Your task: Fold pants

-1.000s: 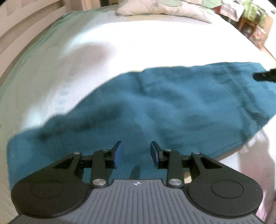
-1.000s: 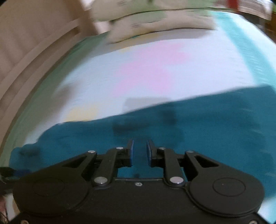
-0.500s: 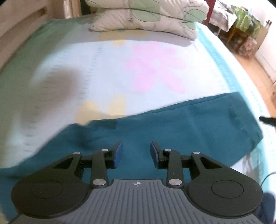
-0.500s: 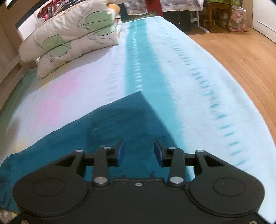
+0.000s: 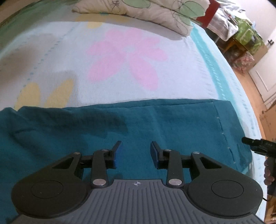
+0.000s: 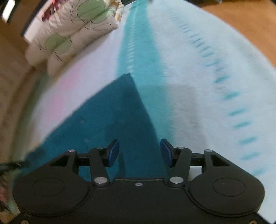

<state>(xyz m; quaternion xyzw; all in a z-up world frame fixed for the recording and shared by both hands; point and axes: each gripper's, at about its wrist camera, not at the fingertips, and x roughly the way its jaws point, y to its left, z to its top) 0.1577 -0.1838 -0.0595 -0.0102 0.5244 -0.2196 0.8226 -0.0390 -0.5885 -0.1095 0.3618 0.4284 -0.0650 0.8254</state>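
You are holding the left gripper (image 5: 135, 152) over the teal pants (image 5: 155, 124), its blue-padded fingers (image 5: 116, 156) standing apart with nothing between them. The pants are lying flat across the bed (image 5: 163, 82), stretching from the left edge of the left wrist view to a hemmed end near the teal stripe (image 5: 213, 72) on the bedspread. A soft crease is running across the cloth near its far edge. Beyond the pants, a pink flower print (image 5: 127, 56) is showing on the bedspread, and pillows (image 5: 138, 10) are sitting at the far end.

You are holding the right gripper (image 6: 139, 151) above one corner of the pants (image 6: 110, 117), its fingers (image 6: 113, 151) also spread wide and gripping nothing. The pants' edge is passing between them, with the left finger over cloth and the right finger over bare bedspread (image 6: 198, 82). The tip of the right gripper (image 5: 255, 143) is showing at the right edge of the left wrist view, just beside the hemmed end. That right wrist view is blurred.
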